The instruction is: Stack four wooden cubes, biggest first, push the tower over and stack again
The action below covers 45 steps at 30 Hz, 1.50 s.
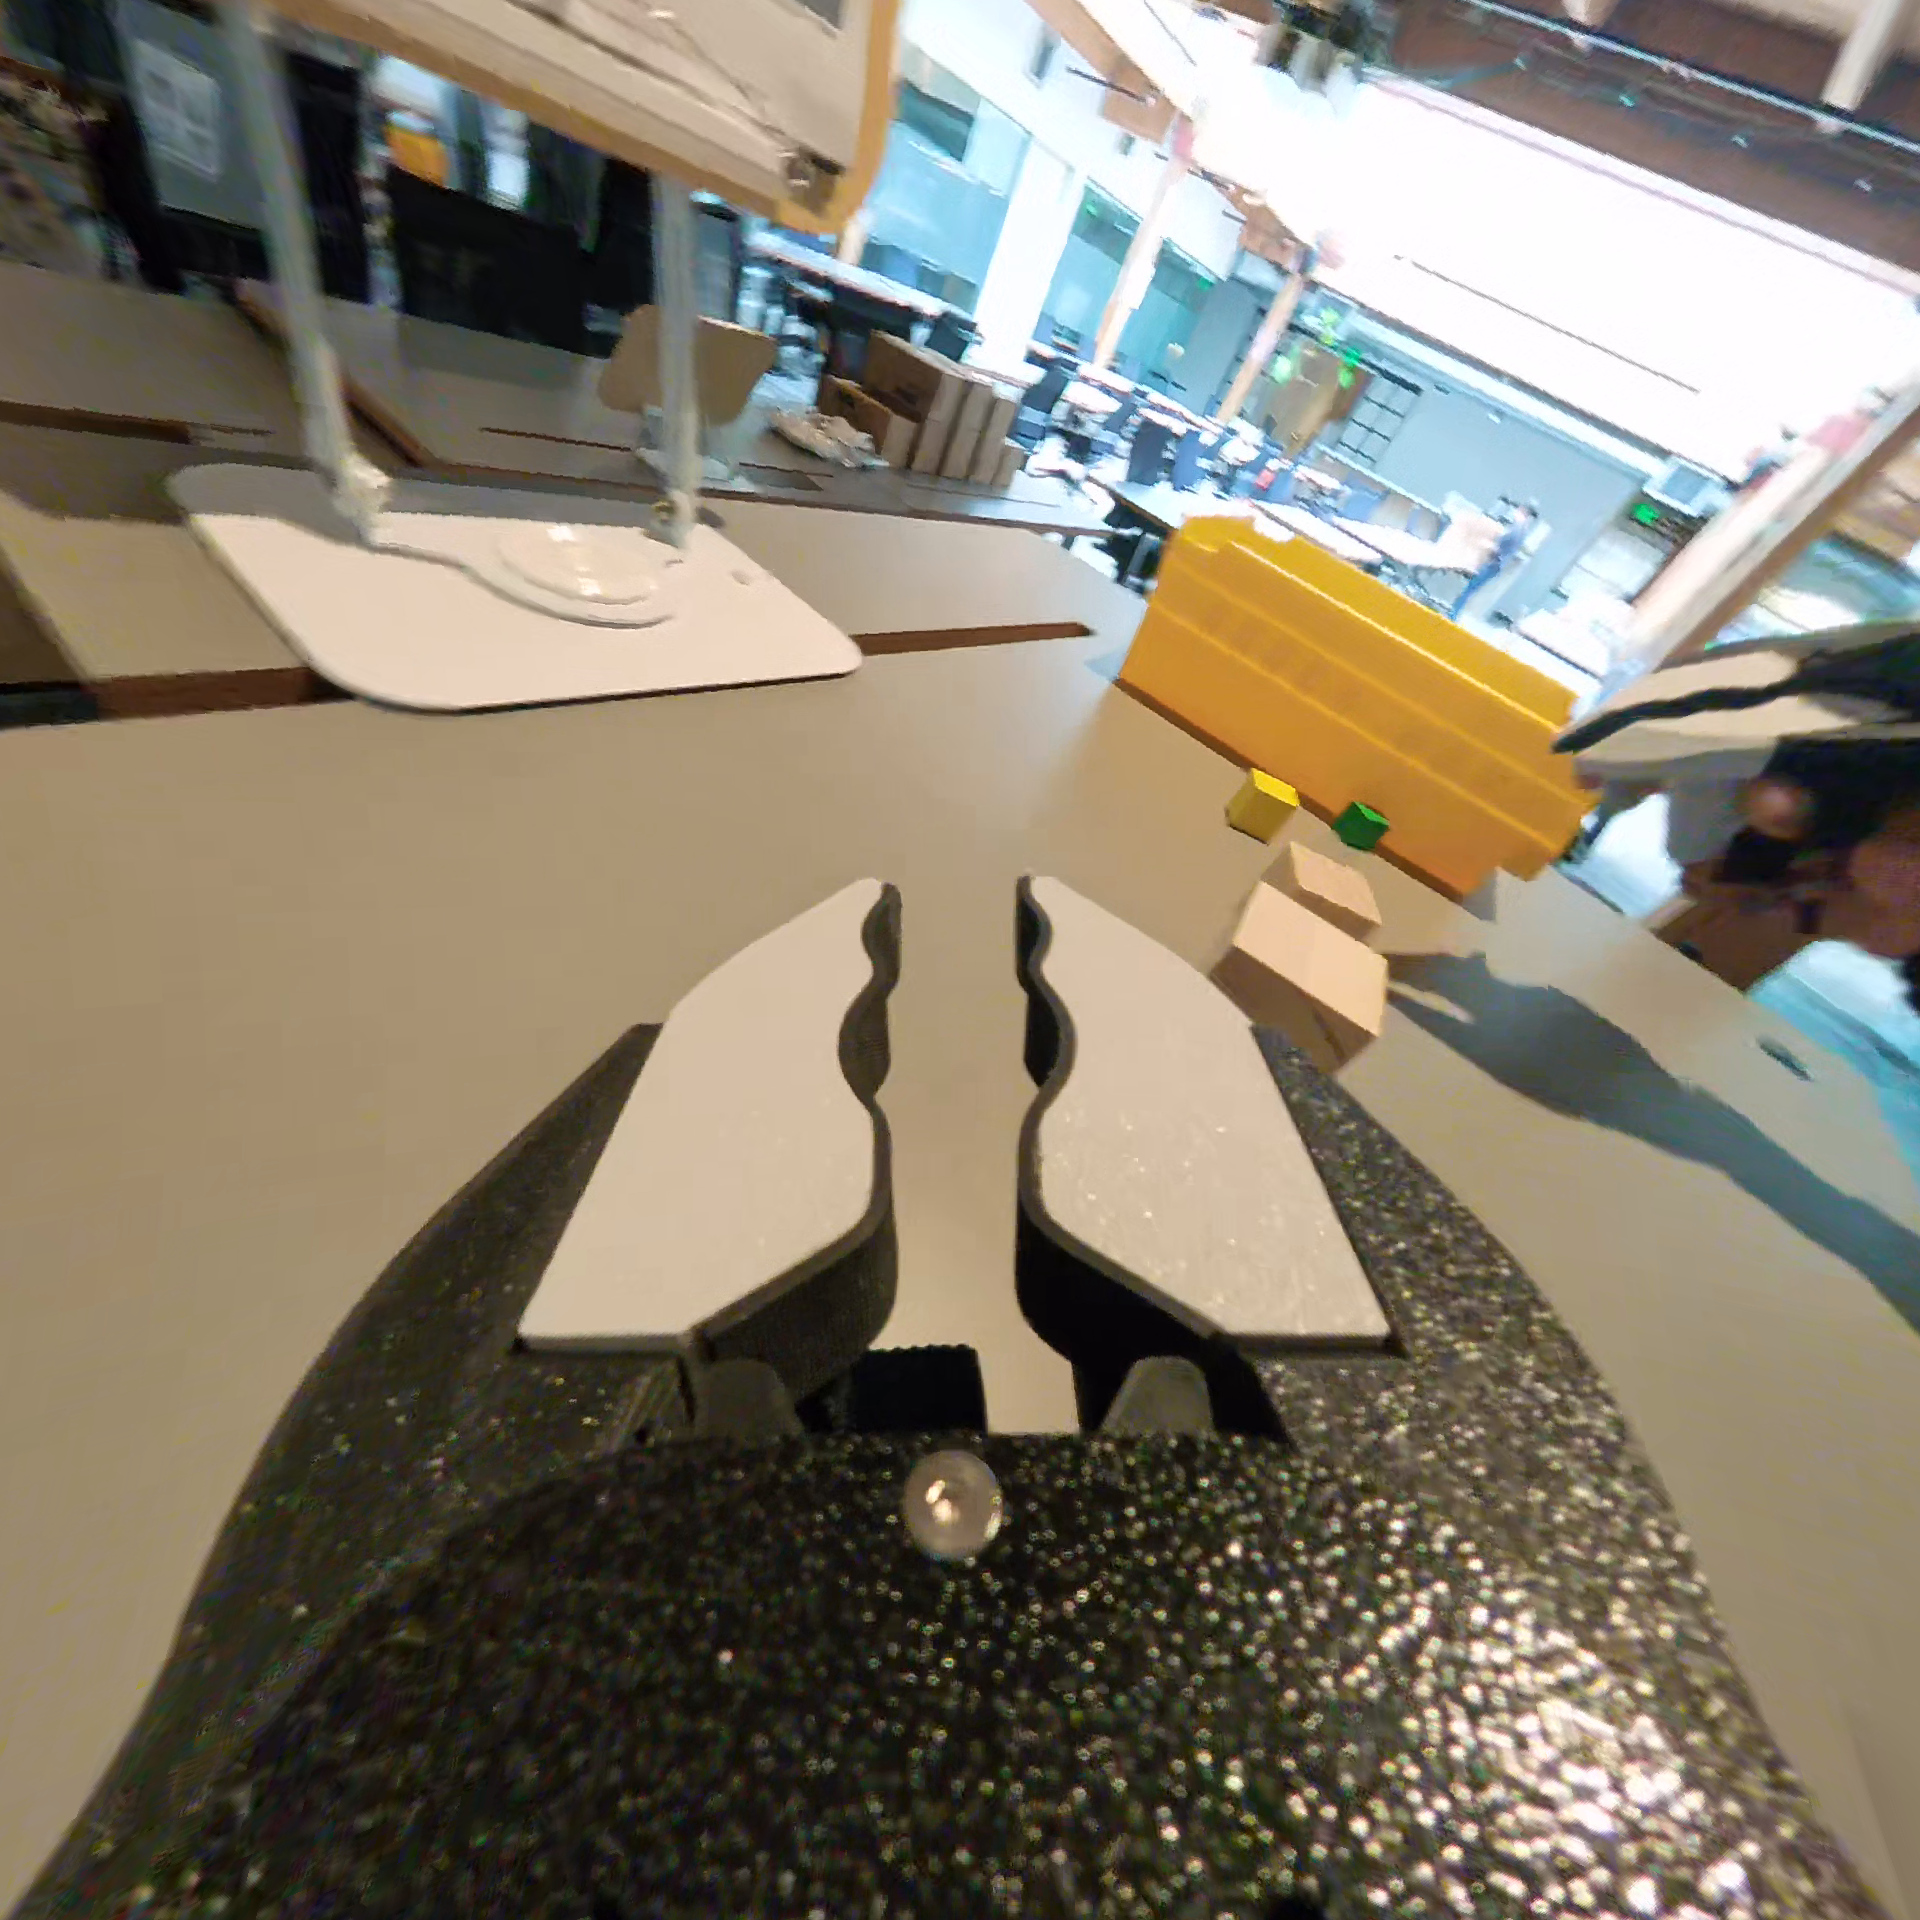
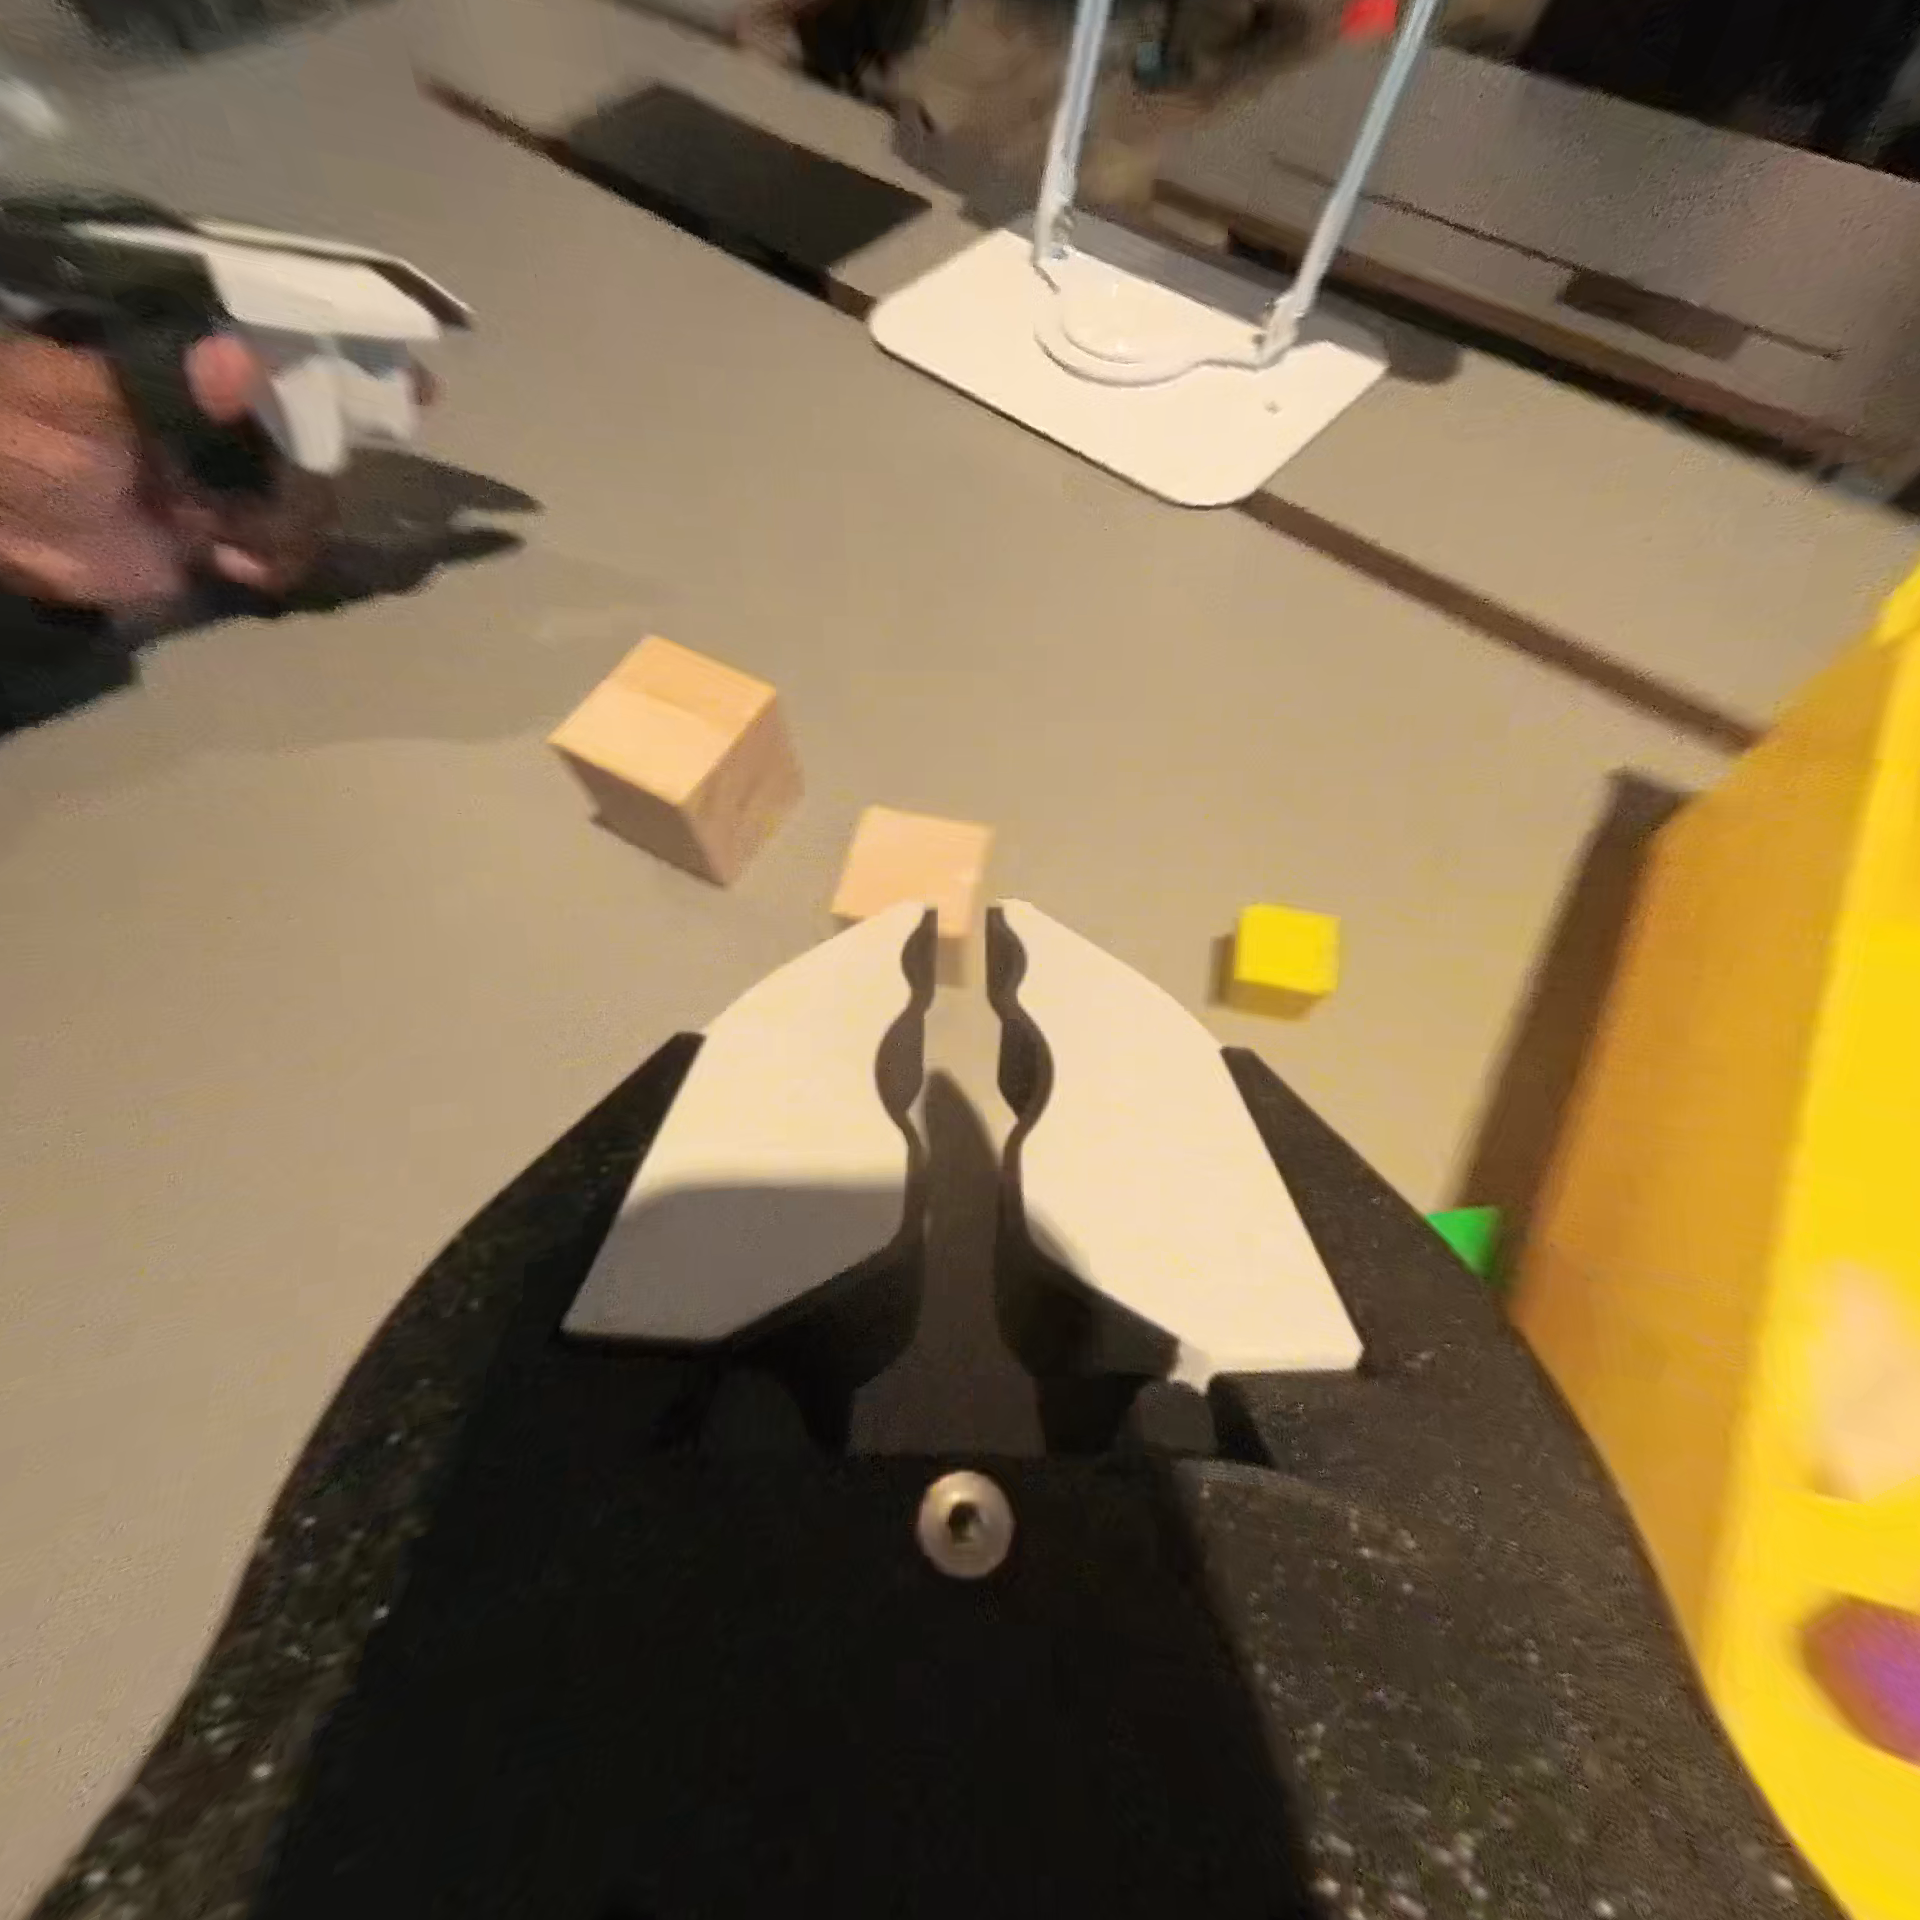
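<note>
Four cubes lie apart on the grey table, none stacked. The big plain wooden cube is left of the medium plain cube. The small yellow cube is to the right, and the smaller green cube sits by the yellow bin. My right gripper hovers just short of the medium cube, jaws nearly closed on nothing. My left gripper is low over bare table, jaws nearly closed and empty. The cubes lie ahead to its right: big, medium, yellow, green.
A yellow plastic bin stands at the right, close to the green cube, and also shows in the left wrist view. A white stand base with two thin poles sits at the back. The other hand-held gripper shows at the far left. My hands' fingertips stand some 30 cm from each other.
</note>
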Tool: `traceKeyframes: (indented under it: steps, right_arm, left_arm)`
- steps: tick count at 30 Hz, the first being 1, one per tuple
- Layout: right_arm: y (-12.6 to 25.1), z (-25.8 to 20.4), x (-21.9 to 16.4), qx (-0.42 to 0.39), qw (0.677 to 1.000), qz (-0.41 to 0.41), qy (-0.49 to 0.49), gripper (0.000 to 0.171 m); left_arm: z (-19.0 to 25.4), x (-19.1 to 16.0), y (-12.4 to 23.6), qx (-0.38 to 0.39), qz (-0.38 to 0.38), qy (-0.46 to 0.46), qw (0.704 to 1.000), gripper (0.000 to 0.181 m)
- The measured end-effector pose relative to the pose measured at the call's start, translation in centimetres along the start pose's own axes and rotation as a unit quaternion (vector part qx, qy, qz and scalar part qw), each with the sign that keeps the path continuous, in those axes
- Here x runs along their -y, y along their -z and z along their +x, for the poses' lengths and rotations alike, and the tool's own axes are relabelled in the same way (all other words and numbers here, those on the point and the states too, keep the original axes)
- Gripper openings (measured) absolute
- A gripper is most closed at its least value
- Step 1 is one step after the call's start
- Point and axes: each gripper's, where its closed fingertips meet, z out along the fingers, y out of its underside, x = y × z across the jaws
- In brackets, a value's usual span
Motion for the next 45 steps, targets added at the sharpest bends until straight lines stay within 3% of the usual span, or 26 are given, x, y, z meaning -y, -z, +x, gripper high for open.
traceKeyframes:
  steps: [1, 5, 9, 16, 21, 26, 30, 33, 45]
  right_arm:
    - [-0.3, -0.9, -1.4, 0.015, 0.999, 0.03, -0.022, 0.01]
    - [-0.4, -3.5, -3.5, 0.024, 0.982, 0.175, -0.062, 0.01]
    - [2.1, -3.2, -1.2, -0.008, 0.963, 0.264, -0.051, 0.011]
    - [2.2, -2.3, -1.3, 0.036, 0.955, 0.281, -0.082, 0.013]
    - [2.5, -1.9, -0.1, 0.054, 0.963, 0.263, -0.019, 0.013]
    - [0.5, -0.9, 0.2, 0.092, 0.972, 0.216, 0.029, 0.017]
    - [-2.8, -0.1, -1.5, 0.094, 0.98, 0.175, -0.013, 0.022]
    - [-3.3, 0.0, -1.7, 0.078, 0.983, 0.164, -0.036, 0.028]
    - [-0.9, 1.0, -2.3, 0.038, 0.978, 0.195, -0.061, 0.024]
  left_arm:
    - [0.8, 0.0, -0.2, -0.017, 0.002, -0.019, 1.0, 0.025]
    - [3.9, 0.4, -0.8, -0.027, 0.039, -0.138, 0.989, 0.025]
    - [6.9, -0.5, -1.5, -0.033, 0.046, -0.217, 0.974, 0.027]
    - [11.4, -1.0, -2.5, -0.041, 0.086, -0.205, 0.974, 0.031]
    - [16.6, -1.5, -4.1, -0.013, 0.122, -0.13, 0.984, 0.033]
    - [19.4, -6.4, -9.8, 0.088, -0.008, -0.157, 0.984, 0.044]
    - [19.2, -9.3, -12.8, 0.169, -0.113, -0.201, 0.958, 0.047]
    - [18.3, -9.0, -14.3, 0.206, -0.115, -0.181, 0.955, 0.047]
    - [14.4, -9.0, -18.0, 0.297, -0.164, -0.142, 0.93, 0.049]
